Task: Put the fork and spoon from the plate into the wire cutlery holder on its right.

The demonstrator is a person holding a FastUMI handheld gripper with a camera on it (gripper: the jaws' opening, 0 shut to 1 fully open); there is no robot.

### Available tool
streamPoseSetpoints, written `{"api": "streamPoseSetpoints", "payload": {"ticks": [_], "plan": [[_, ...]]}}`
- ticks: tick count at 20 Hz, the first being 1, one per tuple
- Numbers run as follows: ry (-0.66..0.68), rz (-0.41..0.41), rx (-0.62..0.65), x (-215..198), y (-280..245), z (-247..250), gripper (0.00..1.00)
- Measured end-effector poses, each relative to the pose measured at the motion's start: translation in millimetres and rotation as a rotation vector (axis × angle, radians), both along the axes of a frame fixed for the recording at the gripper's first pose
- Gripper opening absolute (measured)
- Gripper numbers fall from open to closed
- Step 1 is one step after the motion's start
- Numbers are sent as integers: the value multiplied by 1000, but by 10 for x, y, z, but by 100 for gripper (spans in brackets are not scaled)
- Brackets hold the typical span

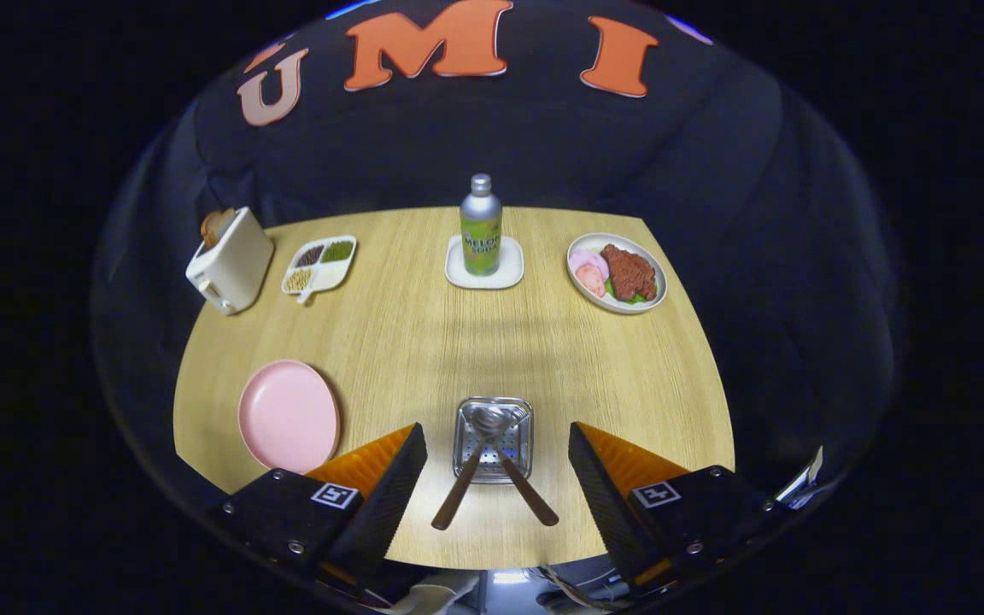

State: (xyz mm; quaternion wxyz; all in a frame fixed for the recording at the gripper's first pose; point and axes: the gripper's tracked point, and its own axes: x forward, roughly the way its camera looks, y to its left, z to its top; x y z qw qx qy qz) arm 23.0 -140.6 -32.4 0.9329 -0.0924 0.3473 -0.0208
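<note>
Hovering wide open, the jaws [497, 465] frame the wire cutlery holder [493, 437], fork [530, 494] and spoon [462, 487] already inside; pink plate [287, 415] sits bare beside the left jaw. Task looks finished; next, backing away.

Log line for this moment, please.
gripper: open, empty | fork and spoon: in wire cutlery holder, between fingers | pink plate: bare

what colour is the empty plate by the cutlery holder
Pink plate, clearest in the gripper view.
</note>
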Motion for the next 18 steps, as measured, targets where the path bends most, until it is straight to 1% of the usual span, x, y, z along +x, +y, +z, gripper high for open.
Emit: {"api": "streamPoseSetpoints", "payload": {"ticks": [2,7,10,12,14,16,18], "plan": [[-92,0,43,-49,146,192,100],[-279,-5,93,-143,428,584,100],[-365,-38,94,-221,482,706,100],[-398,-64,105,-309,561,707,100],[-421,-79,143,-379,690,669,99],[-417,-79,164,-422,791,573,99],[-400,-78,152,-454,830,489,98]]}}
